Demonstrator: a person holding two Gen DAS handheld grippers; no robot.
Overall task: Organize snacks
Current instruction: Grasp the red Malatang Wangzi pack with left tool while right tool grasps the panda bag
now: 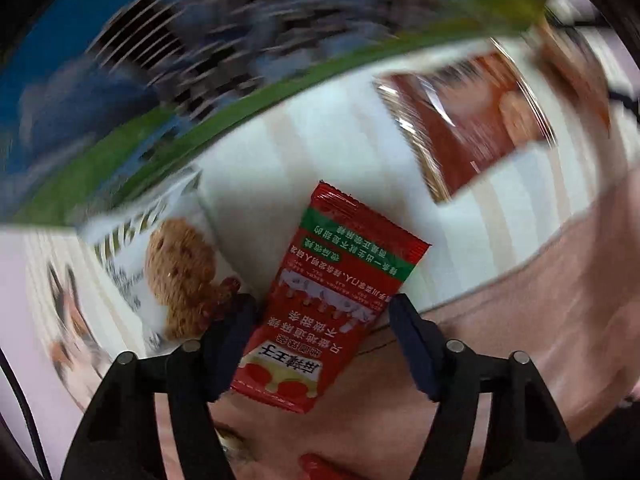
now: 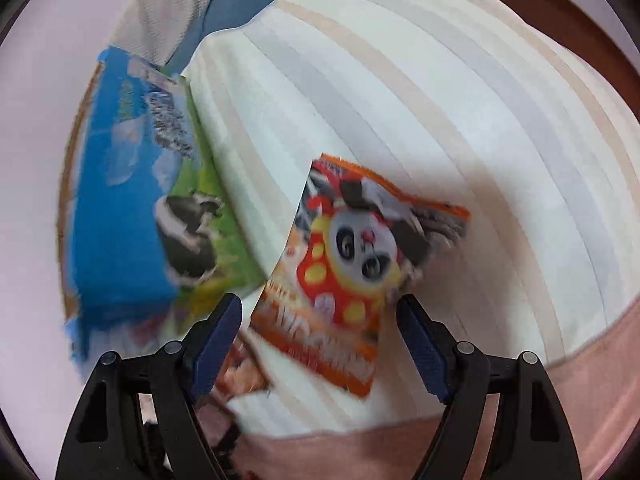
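A red snack packet (image 1: 332, 300) with green bands and white print lies flat on the striped cloth (image 1: 340, 152). It sits between the jaws of my left gripper (image 1: 322, 300), which points down at it. Both blue pads stand right at its long edges, and the packet shows no buckling. In the right wrist view an orange packet with a panda (image 2: 344, 264) lies on the same cloth (image 2: 440, 100). My right gripper (image 2: 320, 300) straddles its near half, with a sliver of cloth showing between each pad and the packet.
A white cookie packet (image 1: 176, 280) lies just left of the red packet; a red-brown packet (image 1: 472, 120) lies farther off. A blue and green biscuit box (image 2: 120, 216) stands left of the panda packet. A brownish packet (image 2: 240, 376) sits under my right gripper's left finger. A pink surface (image 1: 520, 300) borders the cloth.
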